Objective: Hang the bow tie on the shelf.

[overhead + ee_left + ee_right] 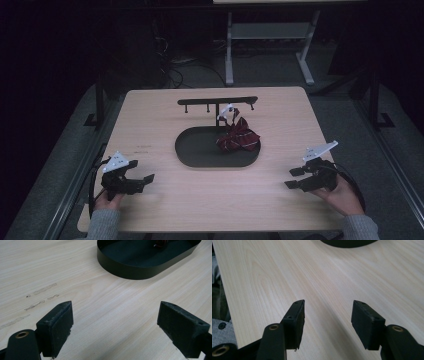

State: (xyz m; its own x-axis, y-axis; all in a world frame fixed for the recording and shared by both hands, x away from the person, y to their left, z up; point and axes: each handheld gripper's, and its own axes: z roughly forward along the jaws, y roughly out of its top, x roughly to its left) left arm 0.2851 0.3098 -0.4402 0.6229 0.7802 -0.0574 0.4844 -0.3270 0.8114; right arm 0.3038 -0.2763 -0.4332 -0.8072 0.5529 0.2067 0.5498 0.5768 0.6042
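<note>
Jaws gaping wide and holding nothing, left gripper (143, 178) and right gripper (293, 178) are hovering over the table (150, 125), flanking the black oval tray (200, 150) holding a red striped bow (238, 137).

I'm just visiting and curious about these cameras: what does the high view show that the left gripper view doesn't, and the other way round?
High view alone: the black T-shaped hanger stand, the whole red striped fabric bow, both hands, the right gripper and the floor beyond. Left gripper view alone: close detail of the left gripper with its jaws wide apart, and faint scuff marks on the wood. Both share the pale wooden table and the black oval tray.
</note>
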